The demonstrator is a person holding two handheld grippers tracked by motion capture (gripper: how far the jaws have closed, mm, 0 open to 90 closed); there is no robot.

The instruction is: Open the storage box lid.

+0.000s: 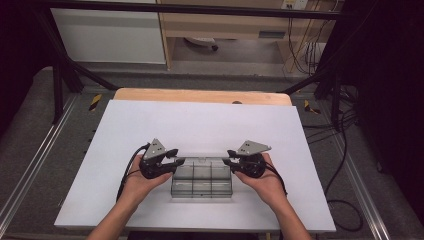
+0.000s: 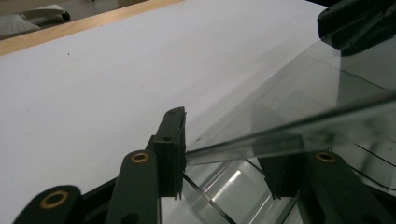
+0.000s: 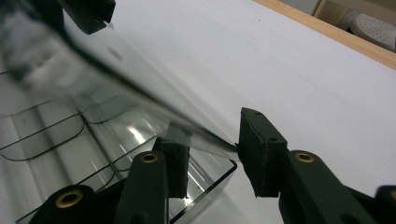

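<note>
A clear plastic compartment box (image 1: 202, 184) lies on the white table near the front, between the person's hands. Its clear lid (image 1: 201, 159) is tilted up off the box along the far side. My left gripper (image 1: 179, 161) is at the lid's left end and my right gripper (image 1: 227, 161) at its right end. In the left gripper view the lid (image 2: 327, 93) has its edge against the left jaw of my left gripper (image 2: 229, 161), whose jaws stand apart. In the right gripper view the lid (image 3: 116, 70) reaches the right jaw of my right gripper (image 3: 212, 156), also spread. The compartments (image 3: 56, 135) look empty.
The white board (image 1: 200, 125) covers a wooden tabletop (image 1: 200, 95) and has bare room behind and beside the box. Black frame posts and cables (image 1: 340, 150) stand off the table to the right. A cabinet and shelves are at the back.
</note>
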